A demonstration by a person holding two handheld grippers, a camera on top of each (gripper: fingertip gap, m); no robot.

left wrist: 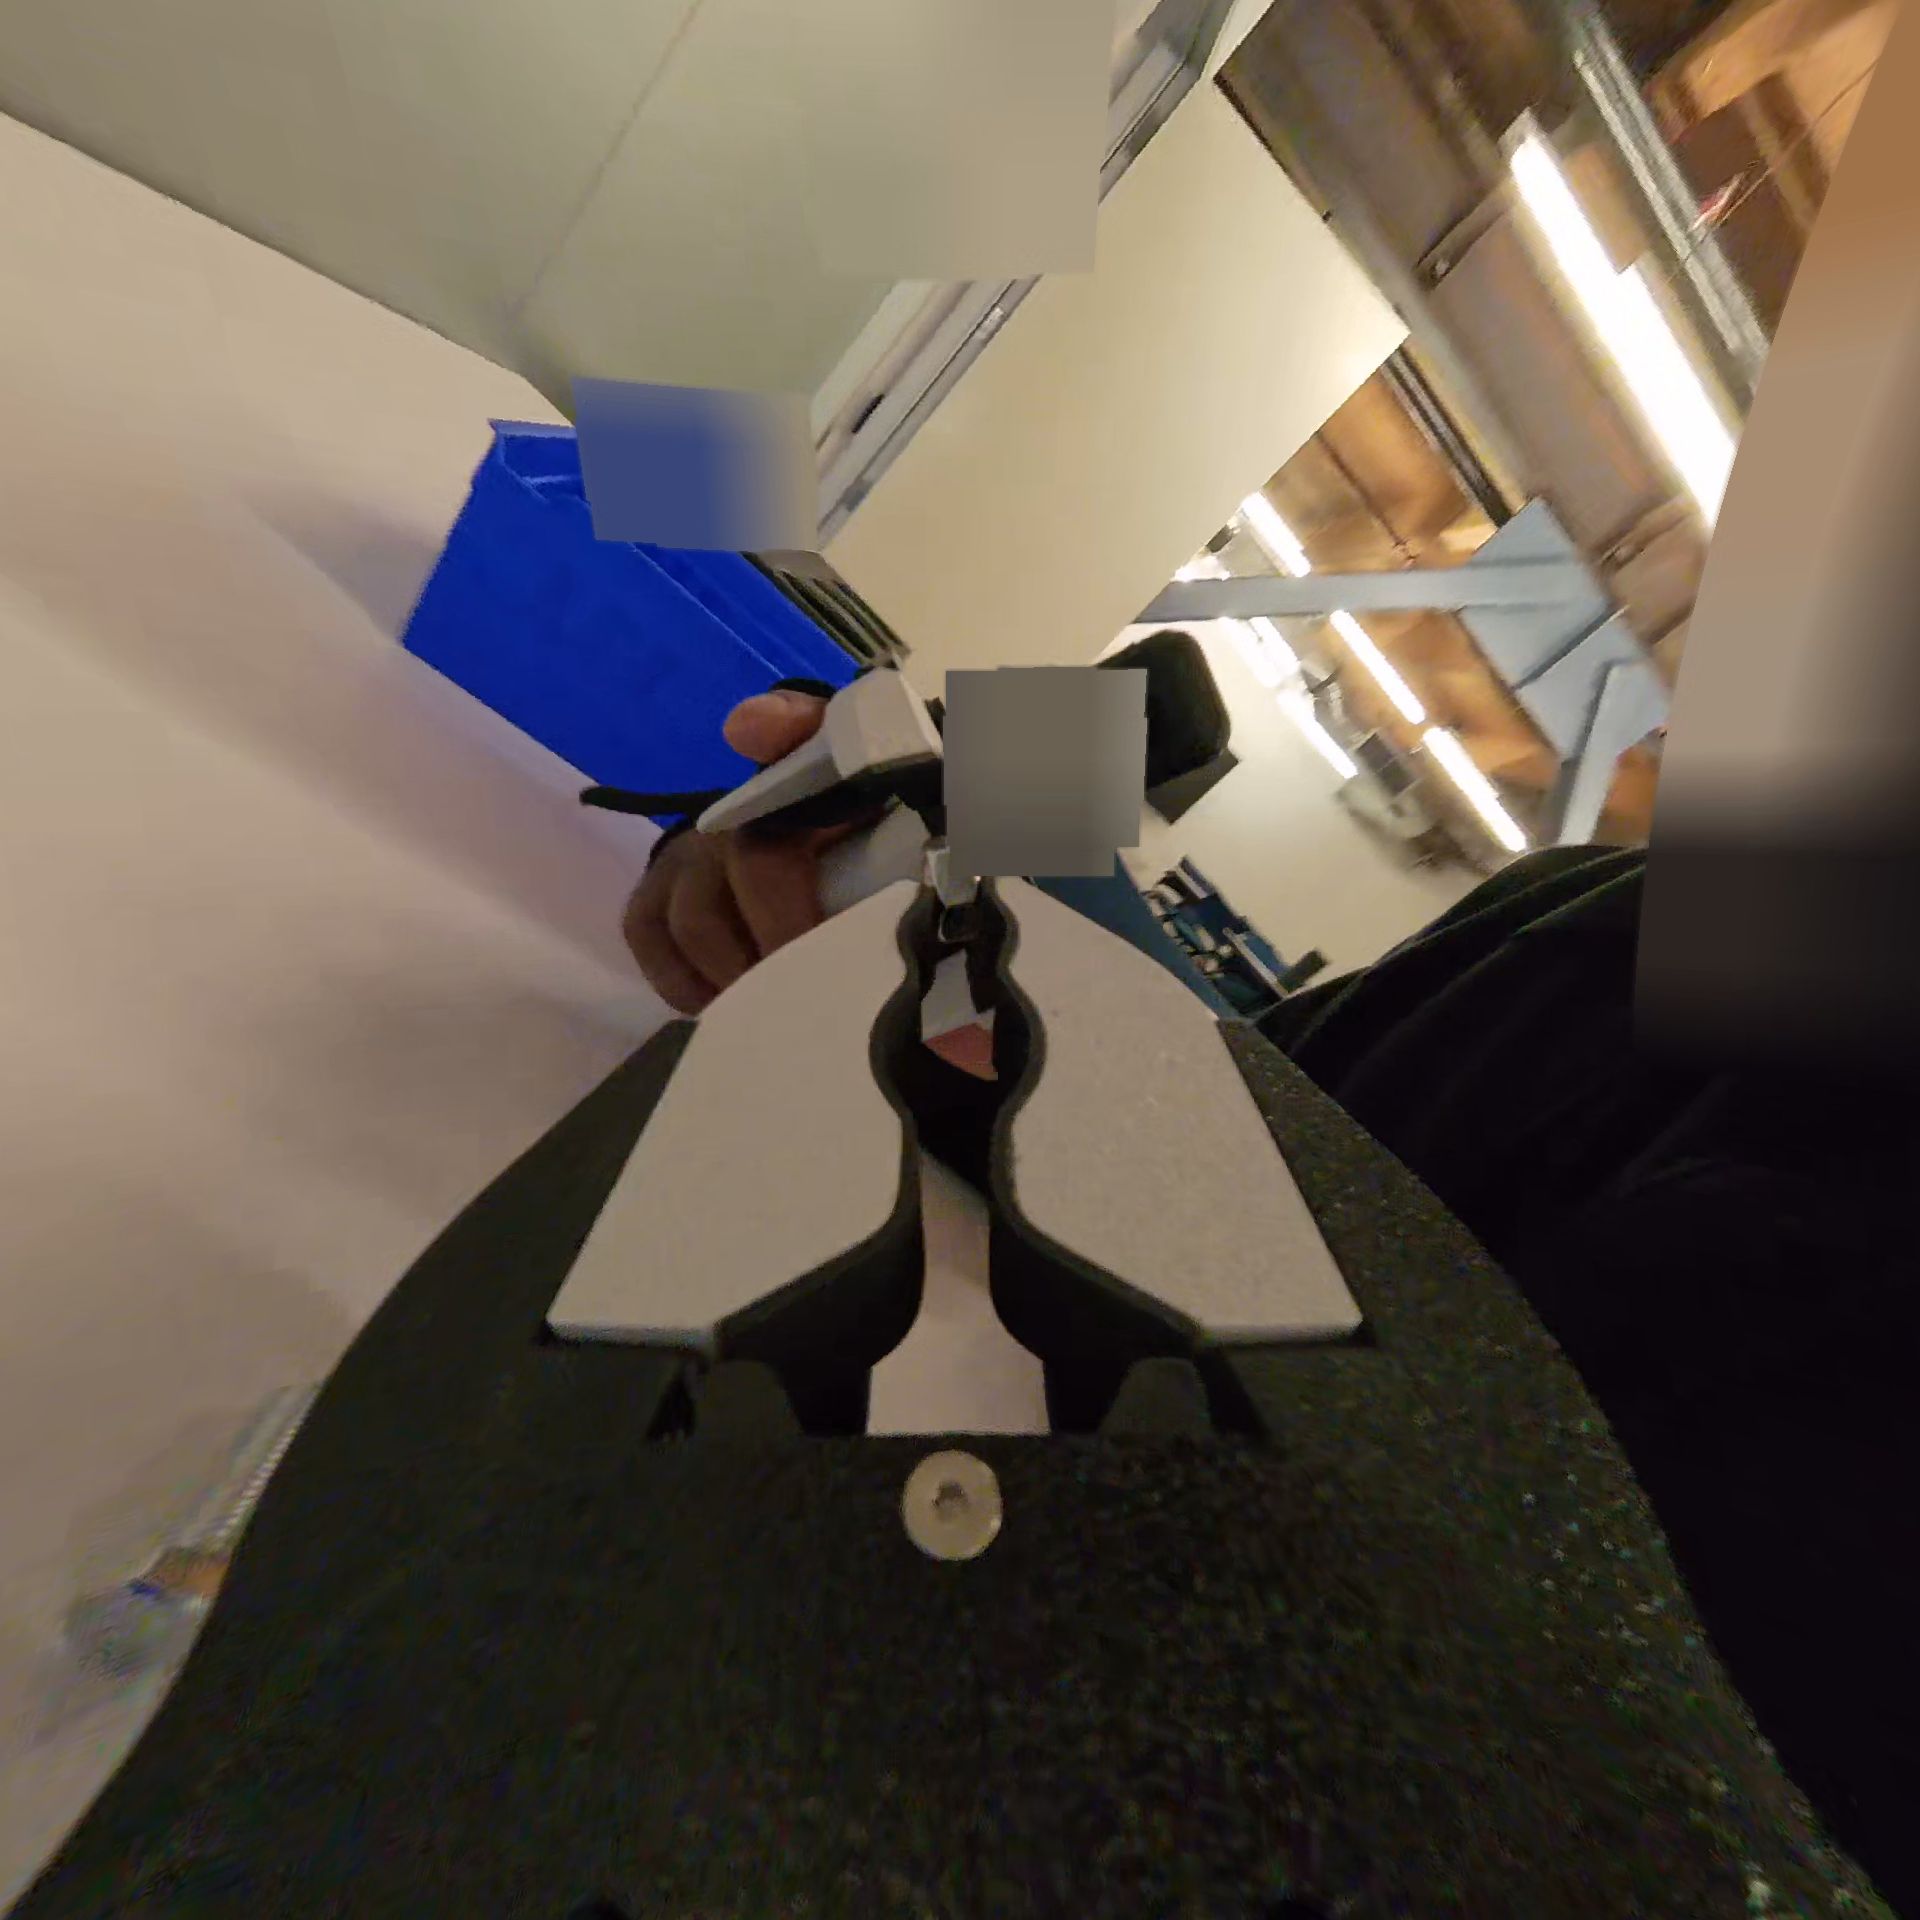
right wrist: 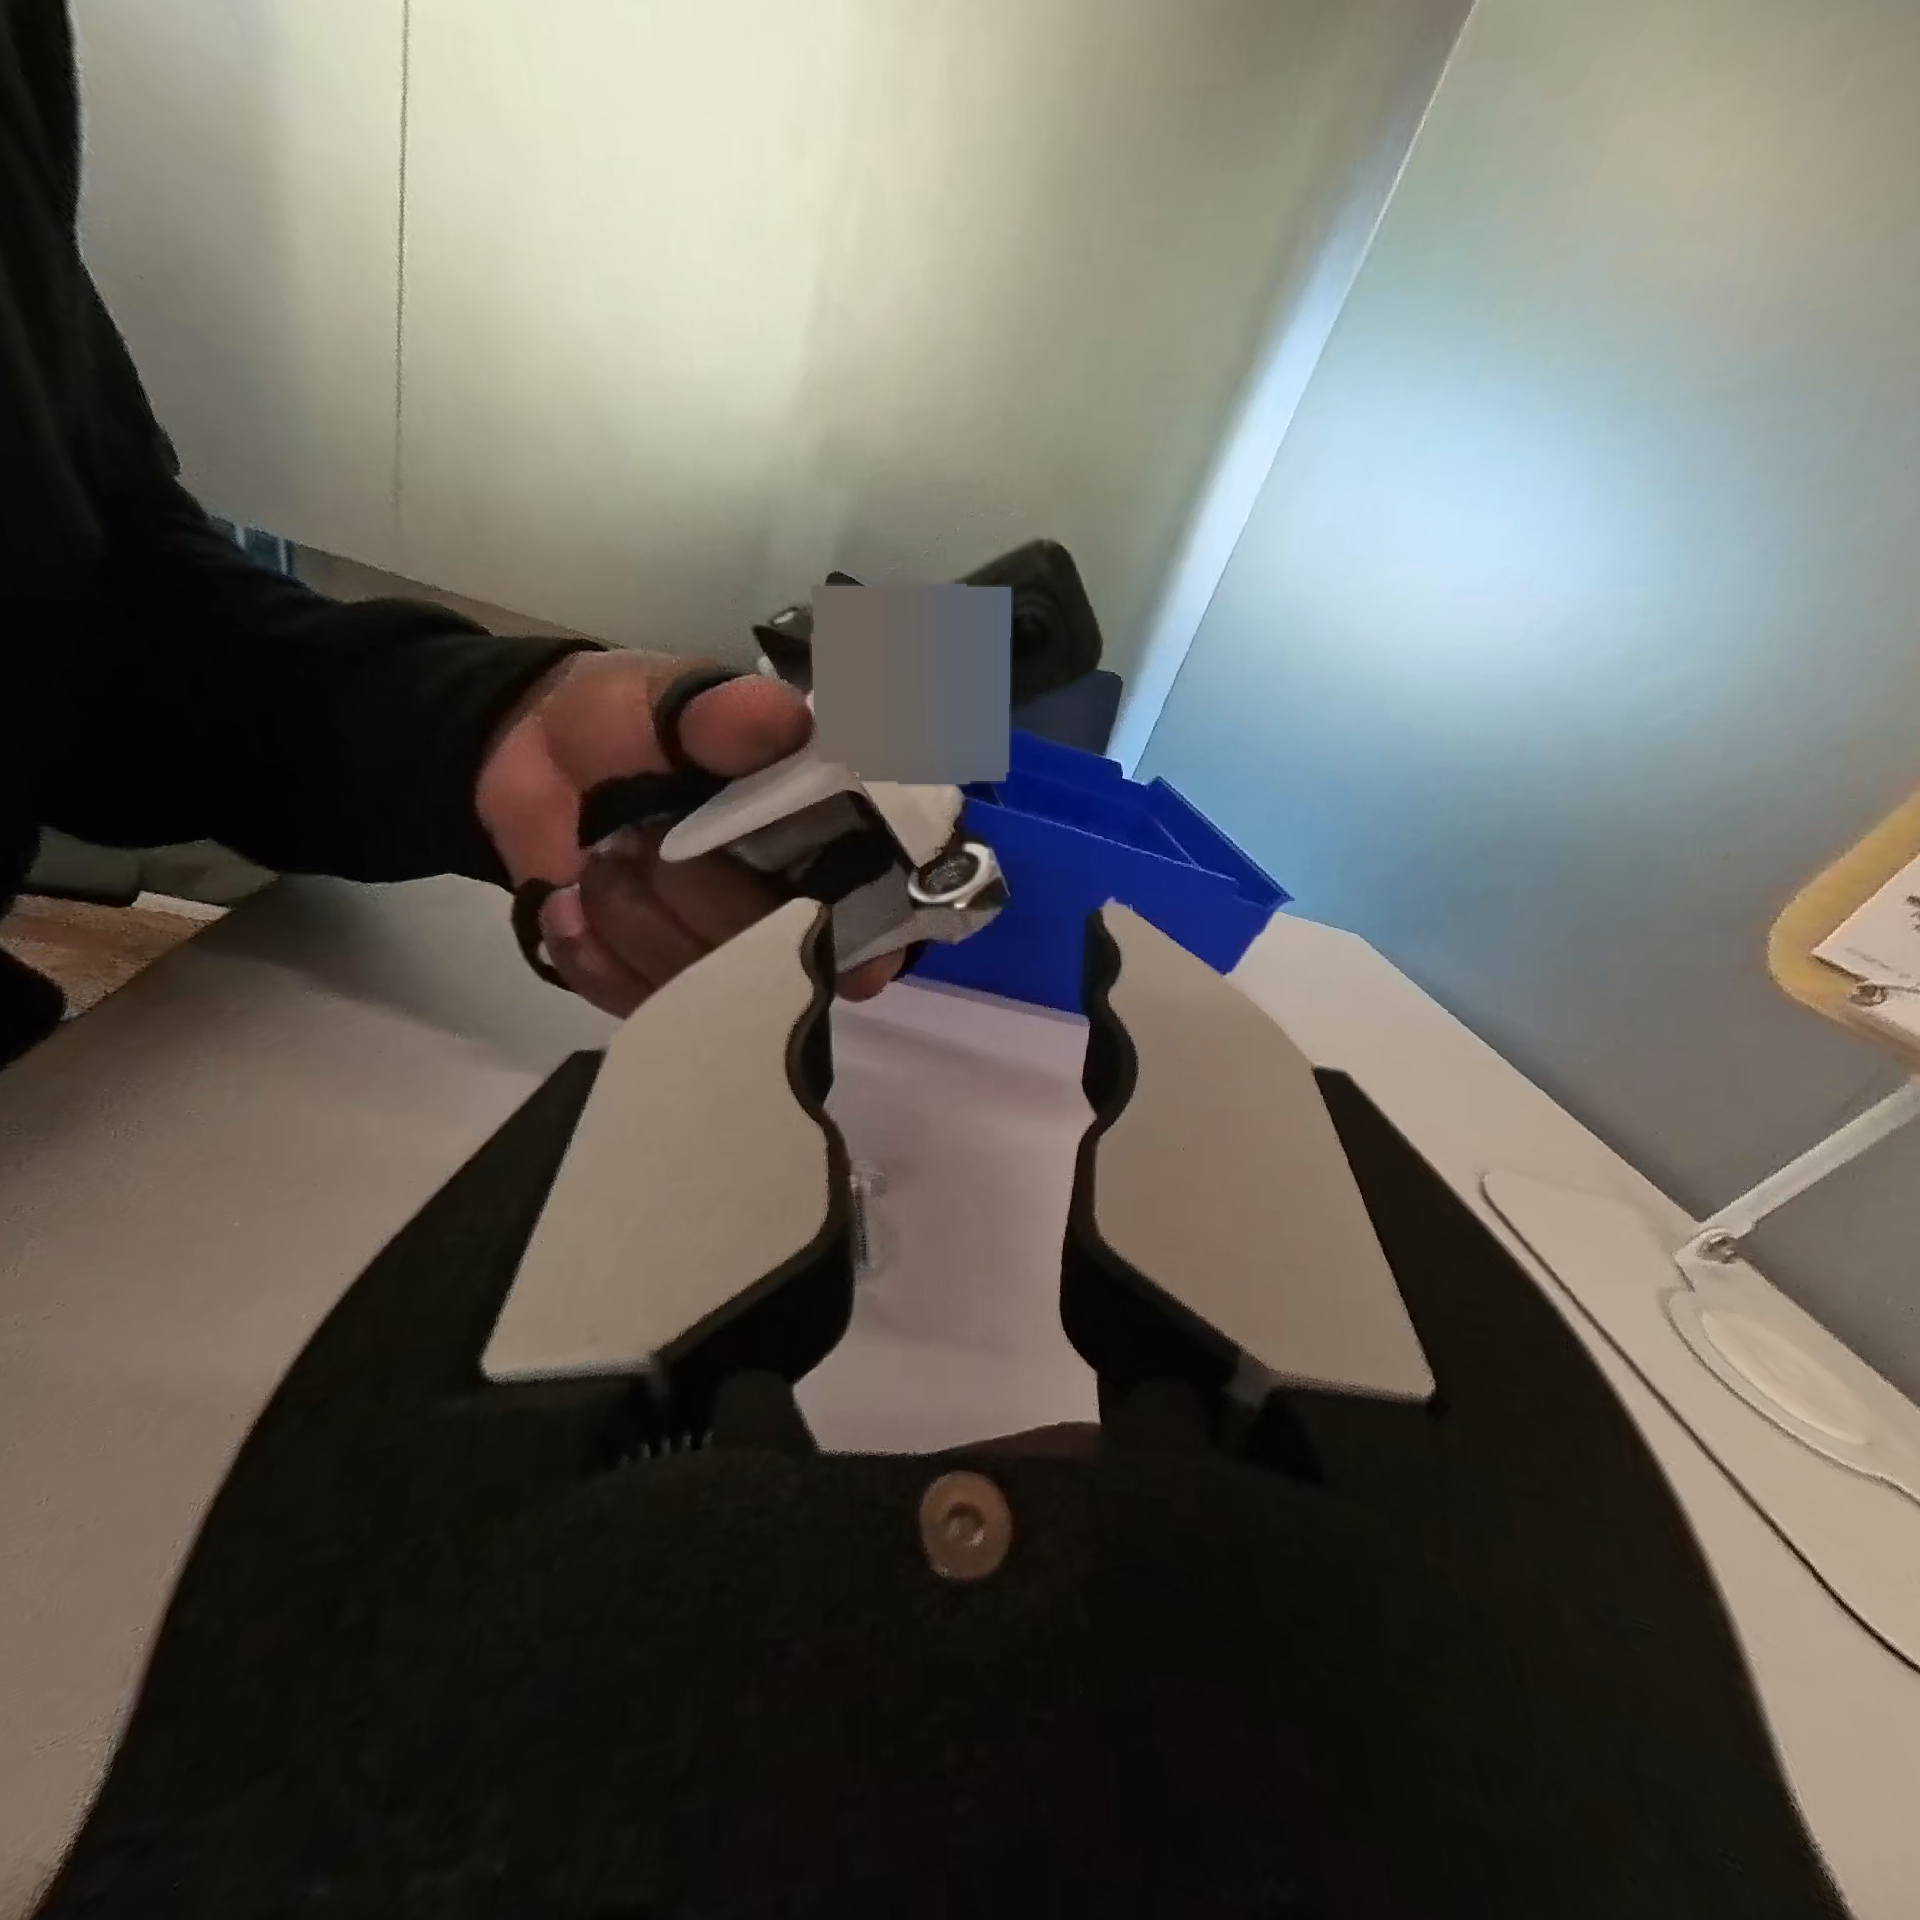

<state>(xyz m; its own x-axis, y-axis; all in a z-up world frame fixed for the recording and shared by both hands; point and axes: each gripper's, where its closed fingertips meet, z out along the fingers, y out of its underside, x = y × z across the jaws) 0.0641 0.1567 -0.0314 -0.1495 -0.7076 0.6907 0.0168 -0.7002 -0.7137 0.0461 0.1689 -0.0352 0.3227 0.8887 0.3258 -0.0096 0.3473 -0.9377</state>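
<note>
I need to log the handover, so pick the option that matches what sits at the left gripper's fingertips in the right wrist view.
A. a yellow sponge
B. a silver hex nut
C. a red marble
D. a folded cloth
B: in the right wrist view the left gripper has its fingers closed on a silver hex nut, held up in front of the blue bin.

Bin (right wrist: 1049, 883) on table (right wrist: 260, 1143), behind both grippers, before wall (right wrist: 727, 312)
</note>
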